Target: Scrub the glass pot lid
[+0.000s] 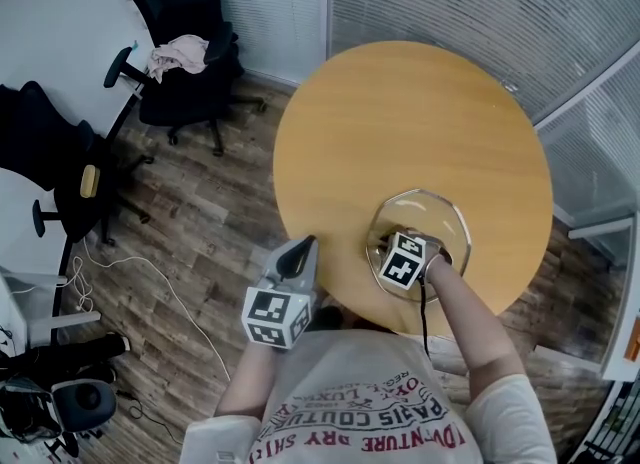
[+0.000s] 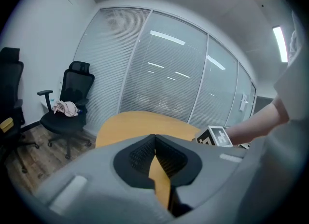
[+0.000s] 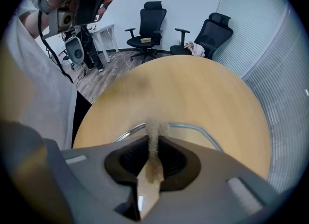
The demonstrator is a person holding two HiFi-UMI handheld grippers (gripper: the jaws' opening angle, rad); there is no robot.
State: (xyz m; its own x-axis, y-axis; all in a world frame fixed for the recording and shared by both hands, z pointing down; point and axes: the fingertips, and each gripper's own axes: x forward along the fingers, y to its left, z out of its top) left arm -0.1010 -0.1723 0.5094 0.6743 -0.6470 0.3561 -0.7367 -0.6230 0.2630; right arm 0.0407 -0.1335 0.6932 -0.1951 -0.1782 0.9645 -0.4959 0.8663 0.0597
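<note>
Between the fingers of the right gripper a thin tan scouring pad is pinched tight, its frayed end standing out just past the fingertips. Directly beyond and below those fingertips lies the glass pot lid, its metal rim curving away on either side of the pad. In the head view the lid is seen lying flat on the round wooden table, near the edge closest to the person, with the right gripper set over its middle. Whether the pad is pressed against the glass cannot be made out from any view.

The left gripper is held just off the table's edge, well apart from the lid. Its fingers are brought together with nothing between them, and only the tabletop is seen past their tips.

The scrubbing step is judged to be in hand, or just at its start. Nothing is bracing the lid. The next move would call for the pad to be pushed down onto the glass and worked across it in short strokes. Pressure should be kept moderate, since the lid could slide on the smooth wood. The idle left gripper could be brought to the rim to steady it.
</note>
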